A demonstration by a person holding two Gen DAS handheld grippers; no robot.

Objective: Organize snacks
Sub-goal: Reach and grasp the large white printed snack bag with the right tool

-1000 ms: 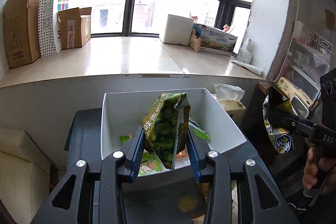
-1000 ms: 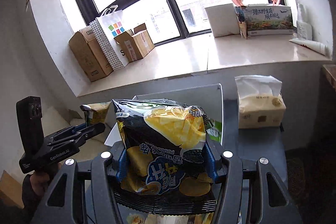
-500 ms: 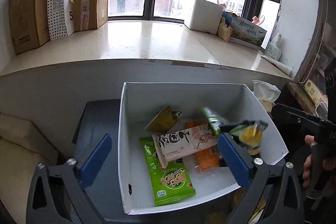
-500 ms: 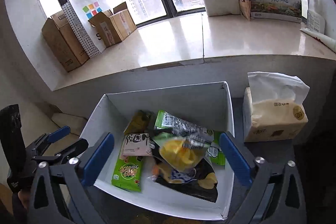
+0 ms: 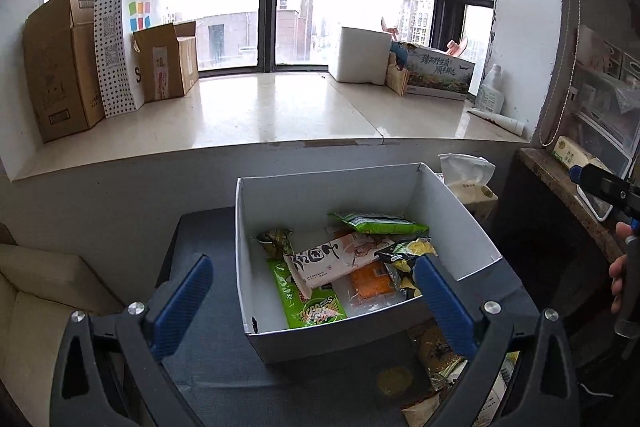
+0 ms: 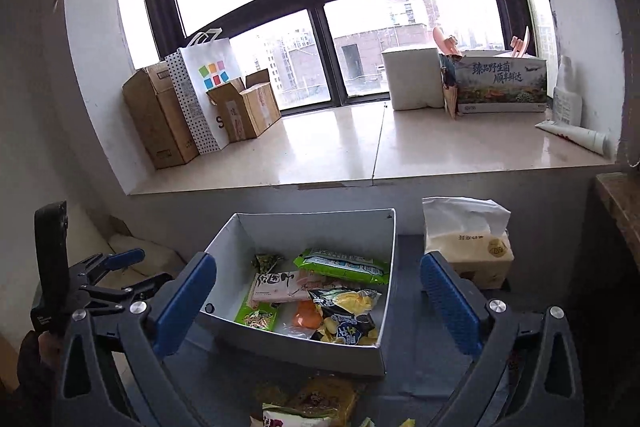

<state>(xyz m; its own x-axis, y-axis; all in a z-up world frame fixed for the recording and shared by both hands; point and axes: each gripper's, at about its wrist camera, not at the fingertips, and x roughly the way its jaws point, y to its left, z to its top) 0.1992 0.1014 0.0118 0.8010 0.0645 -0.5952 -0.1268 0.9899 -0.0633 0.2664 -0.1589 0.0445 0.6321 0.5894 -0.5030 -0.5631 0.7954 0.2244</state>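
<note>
A white open box [image 5: 280, 199] [image 6: 312, 227] stands on a dark table and holds several snack packets: a green pea packet [image 5: 276, 239], a pink-white bar [image 5: 336, 259], a green packet [image 5: 316, 307], an orange packet [image 5: 370, 281] and a black-yellow chip bag [image 6: 348, 315] [image 5: 404, 259]. My left gripper [image 5: 312, 295] is open and empty above the box's near edge. My right gripper [image 6: 316, 303] is open and empty, also above the box. More snack packets [image 6: 316, 403] [image 5: 440, 359] lie on the table in front of the box.
A tissue box [image 6: 468, 247] stands to the right of the white box. Behind is a pale window ledge [image 5: 280, 111] with cardboard boxes [image 5: 60, 67], a paper bag and a printed carton [image 6: 500, 83]. A pale cushion [image 5: 48, 291] lies at left.
Both grippers opened and dropped their packets into the box: the left let go the green pea packet, the right the chip bag. Both have since pulled back and up.
</note>
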